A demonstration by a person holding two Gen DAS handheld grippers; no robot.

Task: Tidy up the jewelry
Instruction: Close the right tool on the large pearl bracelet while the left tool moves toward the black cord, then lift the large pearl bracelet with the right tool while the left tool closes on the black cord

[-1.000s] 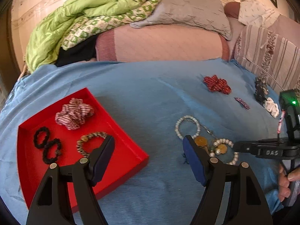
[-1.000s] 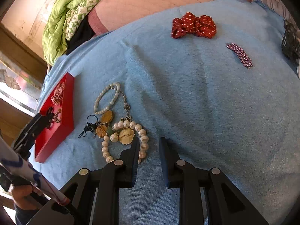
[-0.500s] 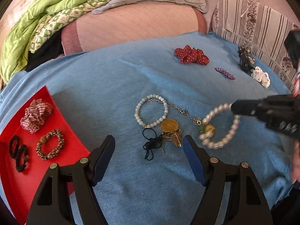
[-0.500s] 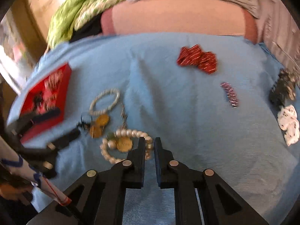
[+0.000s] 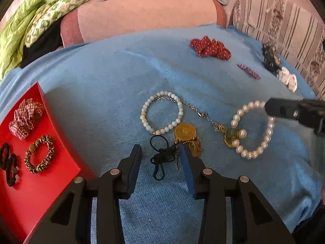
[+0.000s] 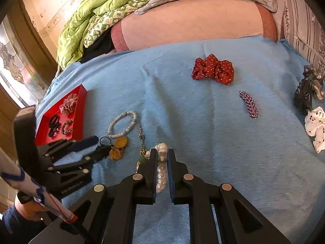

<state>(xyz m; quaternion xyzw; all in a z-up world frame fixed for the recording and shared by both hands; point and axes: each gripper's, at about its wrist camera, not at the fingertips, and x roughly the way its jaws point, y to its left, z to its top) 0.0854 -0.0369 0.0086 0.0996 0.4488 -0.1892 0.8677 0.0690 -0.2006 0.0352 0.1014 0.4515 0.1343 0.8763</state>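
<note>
Two grippers now work one tangle near the middle of the blue bedspread (image 5: 113, 77); the large pearl bracelet (image 5: 254, 130) is clamped in the right gripper (image 6: 161, 163), whose jaws closed on it within the last second and have since raised one side of the loop off the cloth; a chain (image 5: 203, 114) still ties it to the smaller pearl bracelet (image 5: 162, 112) and the gold medallions (image 5: 185, 132), so the lift probably cannot finish until something pins or frees the rest; the left gripper (image 5: 161, 155) has swung over from the red tray (image 5: 50, 183) and come down astride the black hair tie (image 5: 160, 158), its jaws just closing from wide to half apart, not yet pressing on it as far as I can judge; the tray sits at the bedspread's left edge, already holding a checked scrunchie (image 5: 26, 118), a beaded bracelet (image 5: 39, 154) and black ties (image 5: 9, 166), with bare floor left in its near part; open cloth runs between tangle and tray; the red dotted scrunchie (image 6: 212, 69), purple clip (image 6: 248, 104) and more hair pieces lie toward the far right edge, well apart.
</note>
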